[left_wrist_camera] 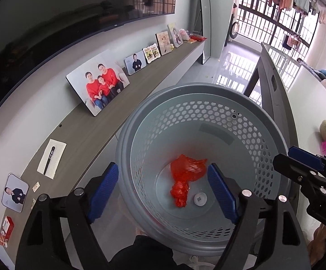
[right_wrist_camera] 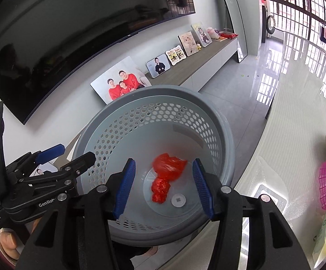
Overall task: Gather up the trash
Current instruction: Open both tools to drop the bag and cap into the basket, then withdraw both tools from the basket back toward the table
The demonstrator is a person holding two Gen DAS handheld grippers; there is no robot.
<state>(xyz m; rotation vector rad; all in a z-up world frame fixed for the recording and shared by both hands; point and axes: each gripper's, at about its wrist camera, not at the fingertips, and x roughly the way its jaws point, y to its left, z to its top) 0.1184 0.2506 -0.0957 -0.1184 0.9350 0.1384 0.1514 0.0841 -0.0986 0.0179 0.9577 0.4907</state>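
the red plastic bag [left_wrist_camera: 186, 178] lies crumpled on the basket floor, just beside a white round sticker [left_wrist_camera: 200, 199] — light, soft and slippery by the look of it, best pinched at its knotted lower end if it must be taken up again. the grey perforated basket [left_wrist_camera: 248, 103] is walled all round, open only from above. the left gripper [left_wrist_camera: 163, 191] and right gripper [right_wrist_camera: 163, 186] are both released, nothing grasped — above the near rim. the wooden shelf [left_wrist_camera: 91, 132] runs close along the basket's left.
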